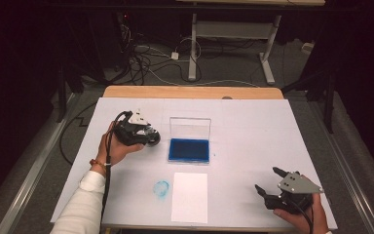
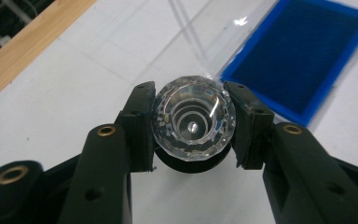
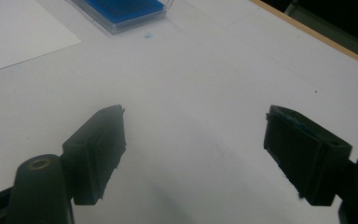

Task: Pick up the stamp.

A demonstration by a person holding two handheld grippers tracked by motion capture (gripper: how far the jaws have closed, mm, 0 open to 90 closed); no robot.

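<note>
I have my left gripper [image 2: 193,126] clenched on a stamp with a faceted clear knob [image 2: 193,122], its pads pressing the knob from both sides and the dark base just visible beneath; in the high view the stamp [image 1: 152,138] sits in that gripper [image 1: 148,136] just left of the blue ink pad [image 1: 189,150], which I take as my landmark; the pad lies in its case with the clear lid [image 1: 190,127] standing up behind it; the white surface [image 1: 253,126] carries a blank sheet of paper [image 1: 190,197] in front of the pad, and a faint blue smudge [image 1: 161,189] to the left of that sheet; my right gripper [image 1: 268,184] rests well to the right of the pad and nearer to me, released, its jaws wide apart over bare surface in the right gripper view [image 3: 193,154]; I judge the step in hand to be carrying the stamp toward the pad for inking, with the print on the paper not yet made; the next move calls for bringing the stamp squarely over the blue felt, keeping it upright so the face lands flat, pressing lightly and lifting straight up; the knob is smooth and rounded, so I expect it could twist or slip if I relax the grip.
</note>
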